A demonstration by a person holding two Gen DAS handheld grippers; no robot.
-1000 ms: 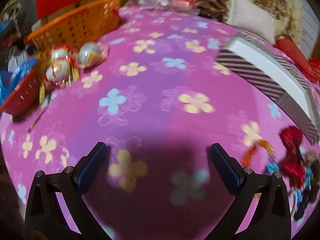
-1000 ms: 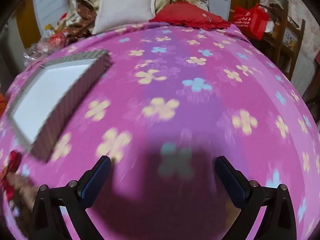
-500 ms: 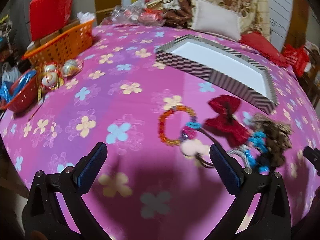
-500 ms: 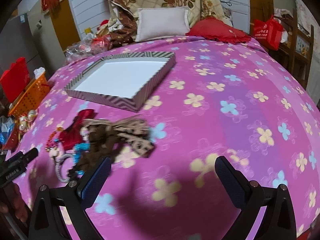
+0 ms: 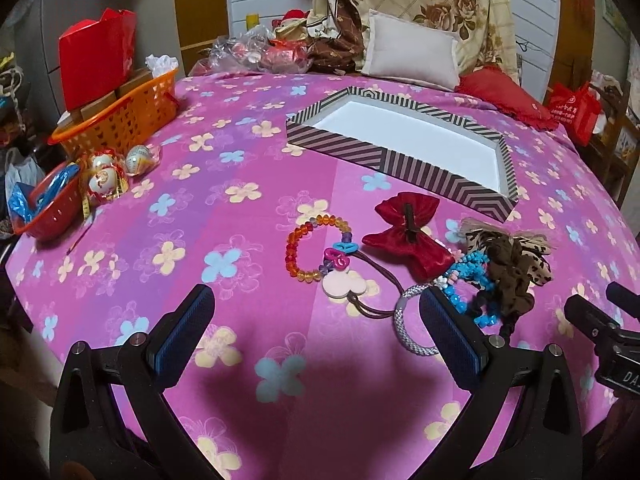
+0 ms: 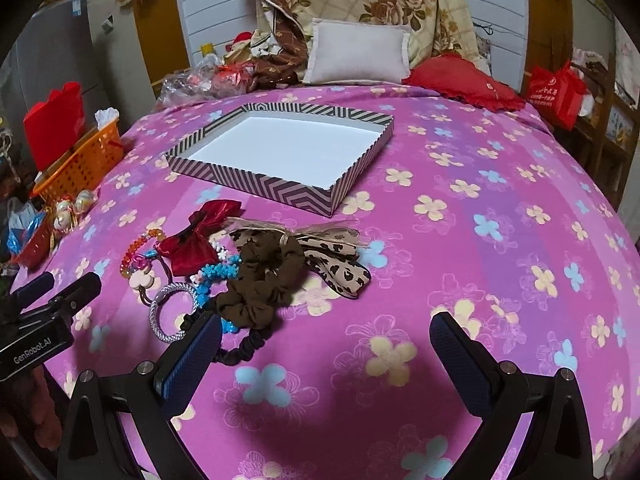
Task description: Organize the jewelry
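Left wrist view first: the left gripper (image 5: 316,320) hangs over the pink flowered bedspread (image 5: 224,208) with its jaws spread wide and nothing between them. Just ahead sits the jewelry pile: an orange and multicolour beaded bracelet (image 5: 298,246), a pale pink flower-shaped charm on a brown cord (image 5: 345,285), a red velvet bow (image 5: 408,234), a silver braided bangle (image 5: 408,330) partly behind the right-hand finger, a tangle of bright blue beads (image 5: 470,274) and a dark brown fabric scrunchie (image 5: 508,284) lying against a leopard-print ribbon bow (image 5: 520,242). Beyond the pile is the shallow striped cardboard tray with a white floor (image 5: 400,162), nothing in it. Far left there's an orange plastic basket (image 5: 120,118) and a red plastic bowl (image 5: 48,208).

Right wrist view: the right gripper (image 6: 326,346) is also wide open and holding nothing. The same pile sits left of centre here, with the scrunchie (image 6: 260,280) closest, nearly touching the left-hand finger tip, the leopard bow (image 6: 332,258) to its right, the red bow (image 6: 192,236) and bangle (image 6: 166,314) to its left. The striped tray (image 6: 256,182) is just behind the pile. The other gripper's black body pokes in at the left edge.
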